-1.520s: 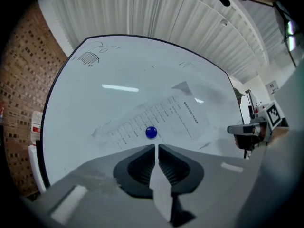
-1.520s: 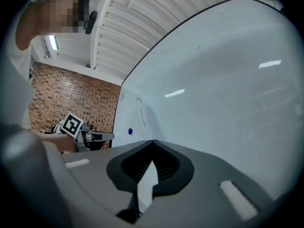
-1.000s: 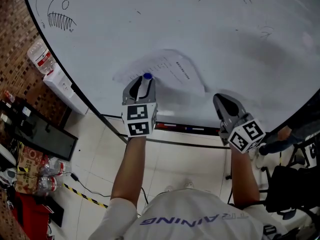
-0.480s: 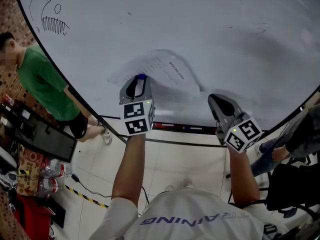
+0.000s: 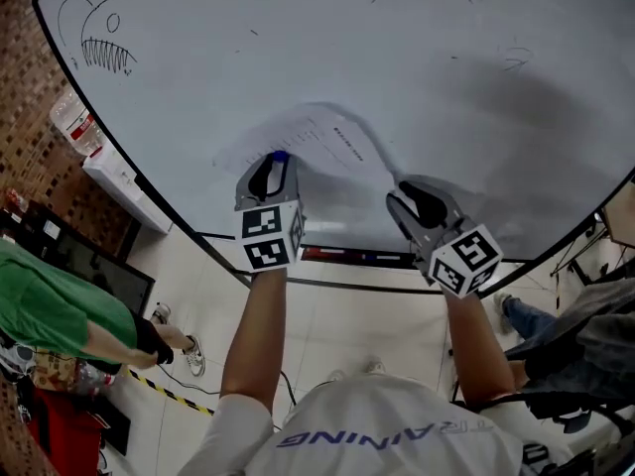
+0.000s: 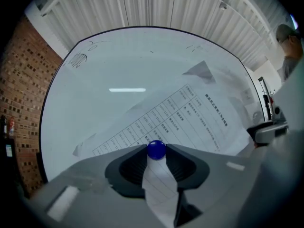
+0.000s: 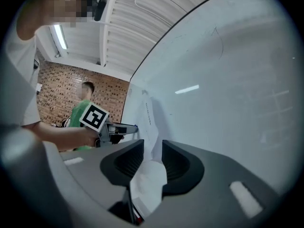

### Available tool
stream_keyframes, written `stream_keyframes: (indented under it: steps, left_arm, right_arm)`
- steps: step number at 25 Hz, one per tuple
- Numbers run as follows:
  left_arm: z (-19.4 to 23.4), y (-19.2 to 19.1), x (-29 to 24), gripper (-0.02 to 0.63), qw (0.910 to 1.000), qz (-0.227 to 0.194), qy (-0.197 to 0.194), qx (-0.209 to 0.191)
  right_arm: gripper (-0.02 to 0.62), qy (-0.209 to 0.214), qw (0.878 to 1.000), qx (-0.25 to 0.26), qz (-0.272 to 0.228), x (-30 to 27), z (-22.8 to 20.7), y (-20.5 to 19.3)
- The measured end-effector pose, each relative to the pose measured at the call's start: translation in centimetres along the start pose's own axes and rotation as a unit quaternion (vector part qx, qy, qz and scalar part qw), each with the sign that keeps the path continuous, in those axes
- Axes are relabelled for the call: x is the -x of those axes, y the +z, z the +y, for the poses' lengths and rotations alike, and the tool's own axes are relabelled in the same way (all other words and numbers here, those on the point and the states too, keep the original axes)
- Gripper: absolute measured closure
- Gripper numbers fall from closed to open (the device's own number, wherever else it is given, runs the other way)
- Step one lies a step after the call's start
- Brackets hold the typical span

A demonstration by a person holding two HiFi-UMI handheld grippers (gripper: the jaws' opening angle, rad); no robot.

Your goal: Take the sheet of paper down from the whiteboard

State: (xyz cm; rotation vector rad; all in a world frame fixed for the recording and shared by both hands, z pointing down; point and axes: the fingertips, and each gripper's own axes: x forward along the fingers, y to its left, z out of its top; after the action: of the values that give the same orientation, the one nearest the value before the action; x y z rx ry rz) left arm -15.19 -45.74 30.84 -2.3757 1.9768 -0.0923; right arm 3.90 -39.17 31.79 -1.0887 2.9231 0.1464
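A printed sheet of paper (image 5: 327, 137) hangs crumpled on the whiteboard (image 5: 446, 67). A blue round magnet (image 5: 281, 155) sits at its lower left part. My left gripper (image 5: 276, 167) points at the board and is shut on that magnet (image 6: 156, 149), with a strip of paper (image 6: 159, 184) running down between the jaws. My right gripper (image 5: 405, 188) is at the sheet's lower right corner. Its jaws are opening, and the paper's corner (image 7: 148, 175) lies loose in the gap of the right gripper (image 7: 153, 144). The left gripper (image 7: 121, 127) shows beyond it.
A marker tray (image 5: 347, 256) runs under the board's lower edge. A person in green (image 5: 50, 315) walks at the lower left, near a white cabinet (image 5: 119, 177) with bottles (image 5: 74, 117). Another person (image 5: 585, 315) stands at the right. A toothy fish drawing (image 5: 99, 48) marks the board's top left.
My right gripper has moved left up to the sheet's lower right corner and its jaws have parted. The left gripper stayed on the magnet. The person in green walked toward the lower left.
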Motion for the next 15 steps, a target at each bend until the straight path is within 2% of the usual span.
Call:
stream_keyframes:
  steps: [5,8,9,15]
  left_arm:
    - [-0.1,0.1,0.0,0.472,1.0,0.001,-0.006,0.003]
    - [0.0,0.0,0.0,0.472,1.0,0.001,-0.007,0.005]
    - [0.0,0.0,0.0,0.472,1.0,0.001,-0.008,0.006]
    - [-0.1,0.0,0.0,0.472,0.9996,-0.004,-0.023,0.013]
  right_arm:
    - [0.475,0.002,1.0,-0.017,0.01,-1.3,0.1,-0.6]
    - [0.575,-0.009,1.0,-0.018,0.01,-1.6,-0.2,-0.6]
    - [0.586,-0.012,1.0,-0.018,0.011,-1.6,-0.3,-0.7]
    - [0.588,-0.018,1.0,-0.015,0.015,-1.3,-0.3,-0.5]
